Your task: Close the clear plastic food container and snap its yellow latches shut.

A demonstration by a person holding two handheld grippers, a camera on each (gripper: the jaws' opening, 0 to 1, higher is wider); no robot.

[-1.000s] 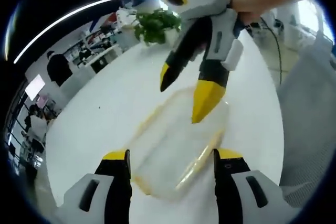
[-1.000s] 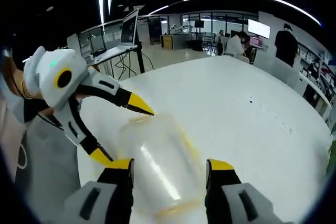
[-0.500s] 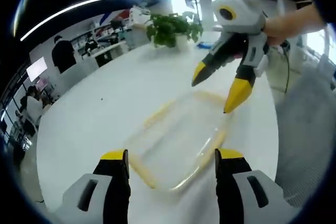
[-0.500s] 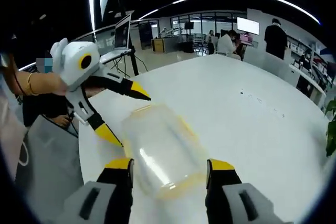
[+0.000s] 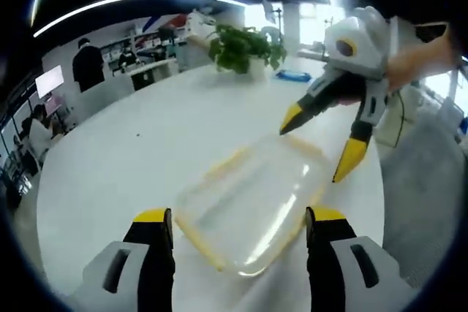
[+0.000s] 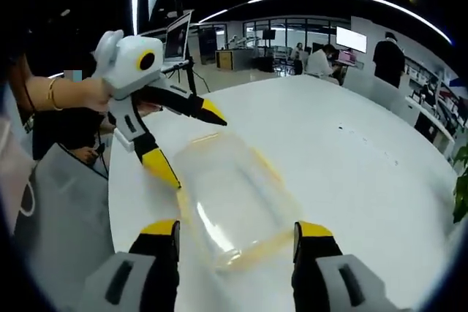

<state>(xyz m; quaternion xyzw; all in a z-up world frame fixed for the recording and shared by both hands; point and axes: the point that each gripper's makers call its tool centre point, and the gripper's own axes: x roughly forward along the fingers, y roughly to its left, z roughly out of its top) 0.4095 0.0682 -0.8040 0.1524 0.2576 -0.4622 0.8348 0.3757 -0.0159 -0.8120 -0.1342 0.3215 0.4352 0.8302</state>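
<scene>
A: Item one, the container?

B: One clear plastic food container (image 5: 248, 210) with yellow trim, lying flat on the white desk (image 5: 131, 158). In the right gripper view the same container (image 6: 230, 206) sits just ahead of that view's own jaws. Its lid appears to be down; the latches are too blurred to count or to tell whether they are snapped.

A: Tools?

B: Two. The left tool (image 5: 238, 228) has its two yellow-tipped jaws spread wide, one on either side of the container's near end, holding nothing. The right tool (image 6: 235, 235) is likewise released, jaws parted and flanking the container's near end.

A: Seen from the other side?

B: Yes. The right tool (image 5: 319, 142) enters the left gripper view at upper right, held by a hand (image 5: 424, 56), its two tips apart above the container's far end. The left tool (image 6: 191, 144) shows in the right gripper view, tips apart by the far corner.

A: Other stock?

B: One potted plant (image 5: 245, 47) and one blue object (image 5: 294, 75) at the desk's far side; one open laptop (image 6: 178, 36) on a stand; several people in the background.
</scene>
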